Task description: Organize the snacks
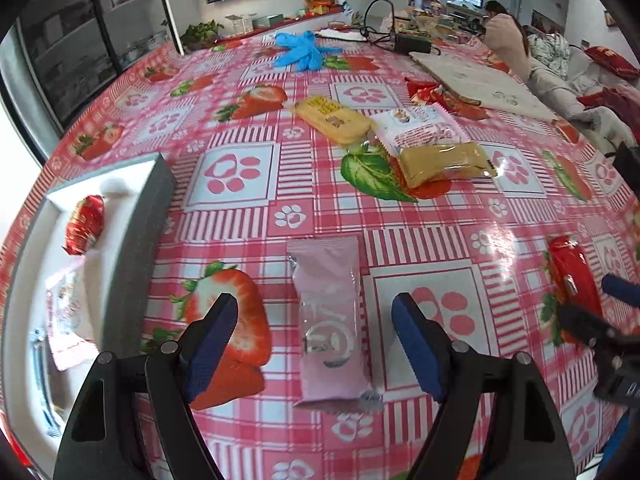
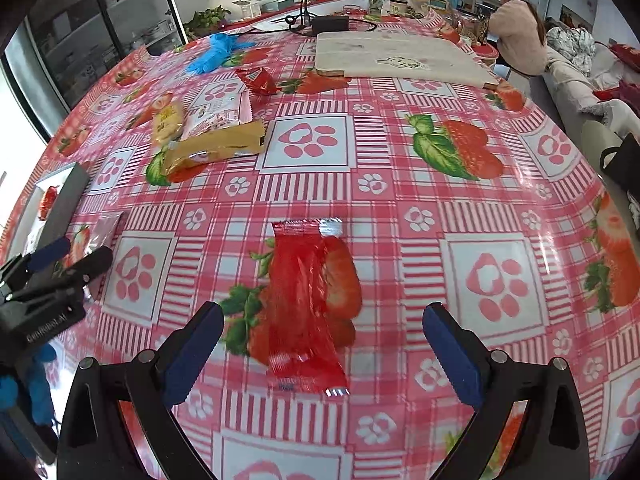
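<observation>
Right now, in your left wrist view, your left gripper (image 1: 314, 340) is spread wide over the table (image 1: 420, 216) and holds nothing; a pink snack packet (image 1: 328, 320) lies flat between its blue fingers (image 1: 212, 344), clear of both. To the left sits a grey box (image 1: 136, 248) with a white inside, holding a red-wrapped candy (image 1: 85, 224) and a pale packet (image 1: 66, 312). Further up the cloth lie a yellow packet (image 1: 334, 119), a white-and-pink packet (image 1: 418, 126) and a tan packet (image 1: 444, 163), bunched together. In your right wrist view, your right gripper (image 2: 324, 344) is likewise wide open and empty, with a red snack packet (image 2: 304, 304) lying lengthwise between its fingers (image 2: 452, 356), touching neither. Far off rest blue gloves (image 2: 216, 53) and a white board (image 2: 400, 60).
</observation>
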Demonstrator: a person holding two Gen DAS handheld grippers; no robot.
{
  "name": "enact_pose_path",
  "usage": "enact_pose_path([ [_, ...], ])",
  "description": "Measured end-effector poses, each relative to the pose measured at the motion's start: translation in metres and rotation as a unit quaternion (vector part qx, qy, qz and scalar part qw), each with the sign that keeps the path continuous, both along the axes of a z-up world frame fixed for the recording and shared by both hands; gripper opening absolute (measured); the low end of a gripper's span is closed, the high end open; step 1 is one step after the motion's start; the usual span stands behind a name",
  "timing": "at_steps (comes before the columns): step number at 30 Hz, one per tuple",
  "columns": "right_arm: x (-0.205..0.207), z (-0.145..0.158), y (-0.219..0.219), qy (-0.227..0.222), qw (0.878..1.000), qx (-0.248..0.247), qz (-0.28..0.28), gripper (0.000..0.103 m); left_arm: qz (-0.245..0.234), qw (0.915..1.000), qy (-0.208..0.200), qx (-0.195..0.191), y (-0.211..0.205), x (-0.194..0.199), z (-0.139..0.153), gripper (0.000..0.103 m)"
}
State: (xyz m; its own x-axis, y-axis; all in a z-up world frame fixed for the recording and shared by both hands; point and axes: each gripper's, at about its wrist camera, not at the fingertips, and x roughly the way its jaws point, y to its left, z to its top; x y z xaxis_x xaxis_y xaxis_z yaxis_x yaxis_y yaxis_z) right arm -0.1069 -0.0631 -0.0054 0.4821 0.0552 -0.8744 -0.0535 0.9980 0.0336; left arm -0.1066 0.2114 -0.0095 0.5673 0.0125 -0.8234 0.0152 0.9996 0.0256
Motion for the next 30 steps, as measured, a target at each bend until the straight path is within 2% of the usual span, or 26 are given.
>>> enact_pose_path([
  [1, 0.001, -0.004, 0.002, 0.003, 1.0, 0.001, 0.001, 0.101, 0.002, 1.0, -0.007, -0.006, 0.001, 0.001, -0.001, 0.083],
  [3, -0.001, -0.01, 0.011, -0.007, 0.999, -0.033, 0.01, 0.103, 0.003, 0.9998, -0.013, -0.015, 0.004, 0.002, -0.004, 0.085],
  [7, -0.005, -0.012, 0.013, -0.036, 0.998, -0.034, 0.028, 0.103, 0.015, 0.9992, -0.023, -0.028, 0.011, 0.0, -0.011, 0.103],
  [11, -0.013, -0.014, 0.012, -0.069, 0.997, -0.031, 0.032, 0.103, 0.017, 0.9992, -0.028, -0.025, 0.009, -0.001, -0.012, 0.103],
  [30, -0.013, -0.014, 0.013, -0.071, 0.996, -0.031, 0.032, 0.103, 0.017, 0.9991, -0.031, -0.025, 0.01, -0.002, -0.012, 0.103],
])
